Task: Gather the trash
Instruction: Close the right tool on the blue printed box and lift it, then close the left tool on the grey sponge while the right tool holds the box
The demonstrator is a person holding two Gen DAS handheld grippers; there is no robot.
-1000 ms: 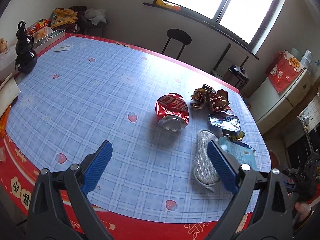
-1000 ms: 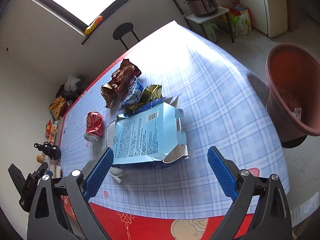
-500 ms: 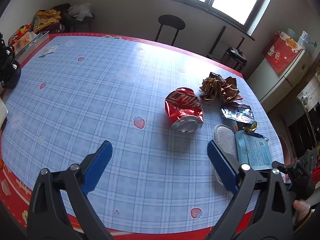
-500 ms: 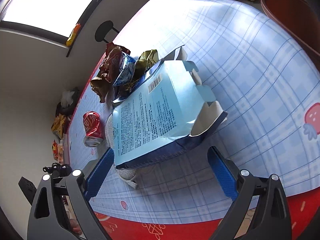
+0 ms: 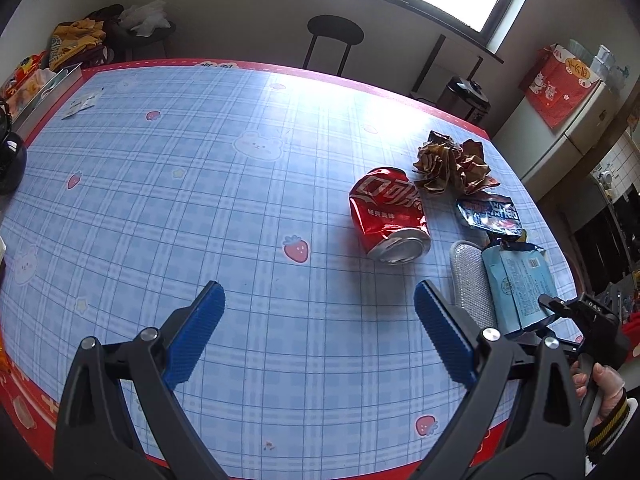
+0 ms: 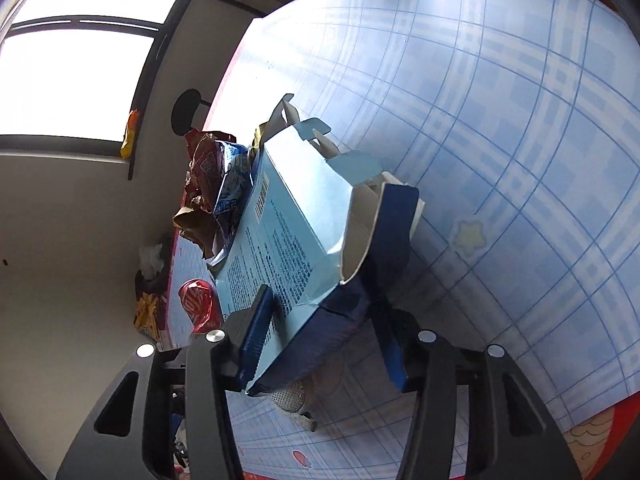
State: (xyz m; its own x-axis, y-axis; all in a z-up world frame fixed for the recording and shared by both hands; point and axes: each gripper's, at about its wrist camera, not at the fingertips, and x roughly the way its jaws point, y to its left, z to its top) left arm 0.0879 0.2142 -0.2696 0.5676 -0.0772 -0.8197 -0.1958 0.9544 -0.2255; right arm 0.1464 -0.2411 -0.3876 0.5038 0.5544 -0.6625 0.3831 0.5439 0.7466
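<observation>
A flattened light-blue carton [image 6: 288, 236] lies on the checked tablecloth; my right gripper [image 6: 324, 340] has its blue pads closed around the carton's near end. The carton also shows in the left wrist view [image 5: 520, 284], with the right gripper [image 5: 580, 312] at its near end. My left gripper [image 5: 316, 324] is open and empty above the table, short of a crushed red can [image 5: 386, 212]. Behind the can lie a crumpled brown wrapper [image 5: 448, 168] and a blue foil packet [image 5: 488, 212]. A silver mesh pad [image 5: 468, 280] lies beside the carton.
A black stool [image 5: 334, 36] stands beyond the table's far edge. A metal tray [image 5: 44, 92] and snack bags [image 5: 72, 40] sit at the far left. A dark gourd-shaped bottle [image 5: 10, 160] stands at the left edge. A fridge [image 5: 576, 132] is at the right.
My right gripper has moved in onto the carton's near end and narrowed its jaws around it, tilting sideways. My left gripper has drifted forward and right toward the can, still open.
</observation>
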